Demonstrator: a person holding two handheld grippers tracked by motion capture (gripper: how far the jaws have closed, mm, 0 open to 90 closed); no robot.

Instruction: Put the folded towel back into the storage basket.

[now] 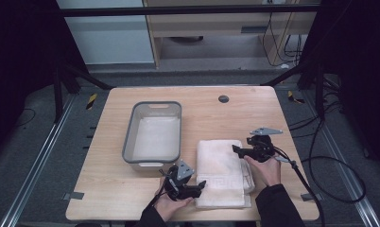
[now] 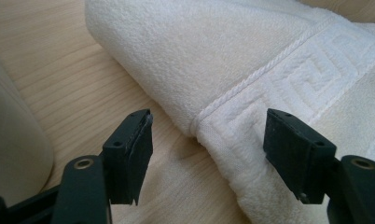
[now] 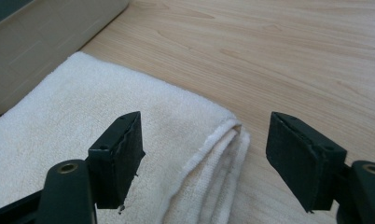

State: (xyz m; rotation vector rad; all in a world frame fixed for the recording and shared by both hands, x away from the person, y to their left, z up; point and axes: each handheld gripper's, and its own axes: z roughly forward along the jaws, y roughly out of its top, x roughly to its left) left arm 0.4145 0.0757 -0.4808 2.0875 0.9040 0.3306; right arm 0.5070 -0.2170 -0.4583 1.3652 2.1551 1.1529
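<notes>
A grey plastic basin (image 1: 152, 135) is seen left of centre on the wooden desk (image 1: 240, 113), a folded white towel (image 1: 223, 172) beside it, lower centre. Black cables (image 1: 330, 161) are seen at right.

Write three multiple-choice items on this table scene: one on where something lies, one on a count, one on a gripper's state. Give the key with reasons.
1. Where does the folded white terry towel lie relative to the grey plastic rectangular tub, seen from the high view?
A. Inside the tub
B. On the table to the tub's right
C. Behind the tub

2. How many tubs stand on the light wooden table?
A. One
B. Two
C. Three

3. What state is the left gripper in?
A. Shut on the towel
B. Shut on nothing
C. Open, one jaw either side of the towel's edge

Key:
1 B, the towel lies flat on the wood beside the tub's right wall.
2 A, a single grey tub stands there.
3 C, the left gripper view shows its jaws wide apart, with the towel's patterned border between them.
</notes>
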